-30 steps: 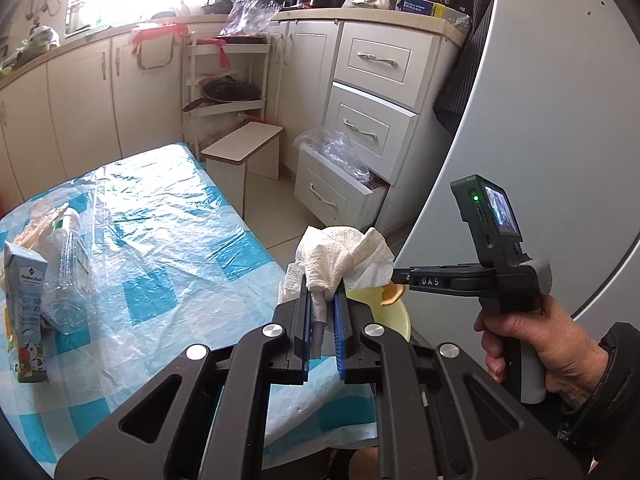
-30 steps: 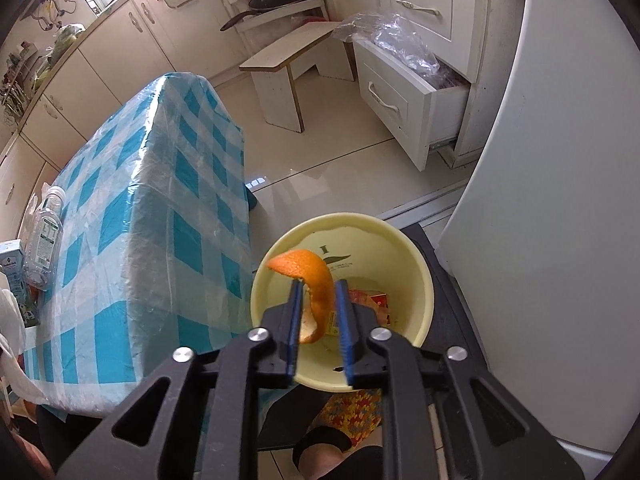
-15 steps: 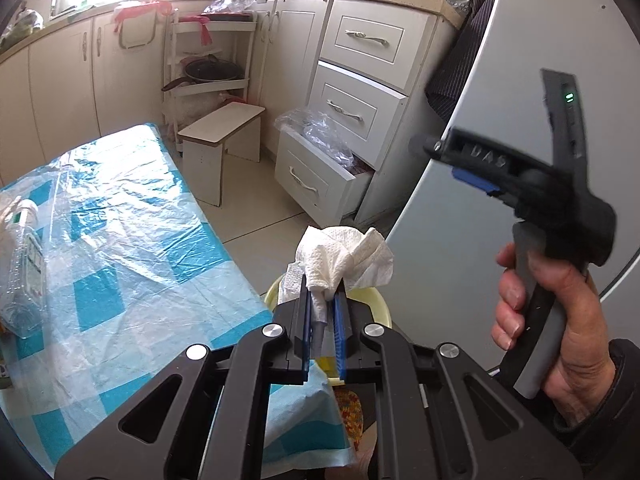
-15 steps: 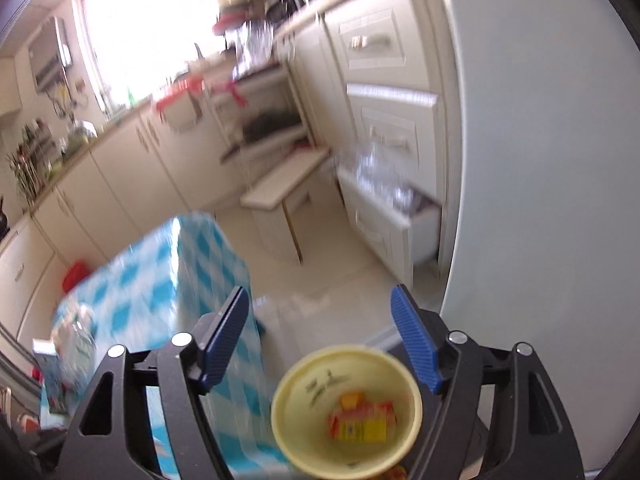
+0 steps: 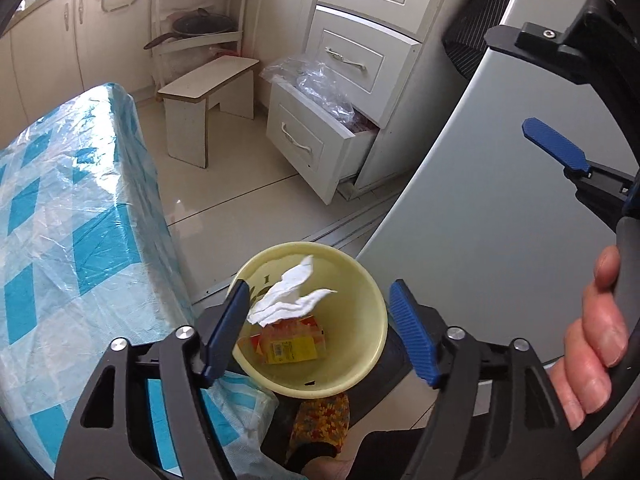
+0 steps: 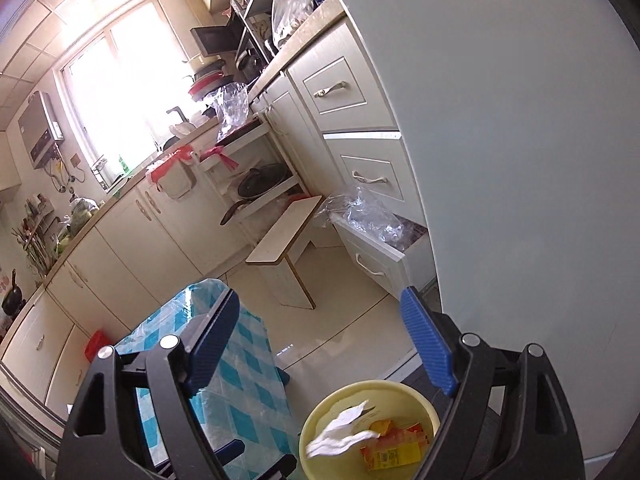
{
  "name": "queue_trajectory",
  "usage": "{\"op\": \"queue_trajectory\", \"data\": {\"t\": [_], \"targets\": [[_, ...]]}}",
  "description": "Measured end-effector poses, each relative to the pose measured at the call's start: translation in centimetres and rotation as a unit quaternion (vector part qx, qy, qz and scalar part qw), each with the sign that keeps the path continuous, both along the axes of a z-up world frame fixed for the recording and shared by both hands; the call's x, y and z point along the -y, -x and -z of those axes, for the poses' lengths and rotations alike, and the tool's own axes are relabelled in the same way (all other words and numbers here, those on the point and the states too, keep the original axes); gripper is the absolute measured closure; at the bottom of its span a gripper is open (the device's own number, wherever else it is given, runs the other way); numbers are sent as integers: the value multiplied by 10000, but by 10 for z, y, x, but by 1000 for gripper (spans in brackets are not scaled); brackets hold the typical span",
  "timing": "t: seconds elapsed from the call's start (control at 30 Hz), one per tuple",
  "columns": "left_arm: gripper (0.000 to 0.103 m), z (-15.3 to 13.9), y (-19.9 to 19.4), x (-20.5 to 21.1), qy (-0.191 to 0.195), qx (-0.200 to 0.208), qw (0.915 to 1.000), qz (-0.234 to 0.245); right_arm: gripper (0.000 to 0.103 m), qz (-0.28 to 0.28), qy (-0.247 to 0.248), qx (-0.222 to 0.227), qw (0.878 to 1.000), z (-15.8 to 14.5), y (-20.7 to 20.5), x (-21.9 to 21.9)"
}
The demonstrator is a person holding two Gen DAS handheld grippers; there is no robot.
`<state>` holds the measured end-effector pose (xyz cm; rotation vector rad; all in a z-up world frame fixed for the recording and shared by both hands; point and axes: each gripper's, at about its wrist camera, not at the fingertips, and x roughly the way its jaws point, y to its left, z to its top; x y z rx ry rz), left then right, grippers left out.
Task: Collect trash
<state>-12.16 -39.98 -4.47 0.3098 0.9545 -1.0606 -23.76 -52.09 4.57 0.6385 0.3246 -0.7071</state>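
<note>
The left claw (image 5: 320,328) now stands spread wide with nothing between its fingers; a second ago it was pinching the tissue (image 5: 290,298), which has dropped and lies crumpled in the yellow bin (image 5: 360,376), on top of a red and yellow packet (image 5: 294,342). The right claw (image 6: 328,344) is spread and empty too, having let go its orange peel (image 6: 382,426) just before; the peel shows in the bin beside the packet. So both pieces look delivered, and I judge this round of collecting done, with the next step a return to the bench (image 5: 60,240) for whatever trash is left there. From the left wrist view the tissue sits just below and between the spread fingers, apart from them. From the right wrist view the bin lies low between the fingers, beside the bench edge
</note>
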Motion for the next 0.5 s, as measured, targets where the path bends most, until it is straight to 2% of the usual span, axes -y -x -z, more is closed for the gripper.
{"op": "queue_trajectory", "data": {"t": [0.03, 0.2, 0.5], "targets": [[22, -2, 1, -2, -8, 85, 10000, -24, 23, -22, -9, -3, 10000, 0, -1, 0], [21, -16, -1, -25, -40, 164, 9996, -231, 23, -127, 30, -85, 9999, 0, -1, -8], [15, -54, -6, -108, -42, 677, 9927, -998, 23, -395, 196, -394, 9982, 2, -24, -24]]}}
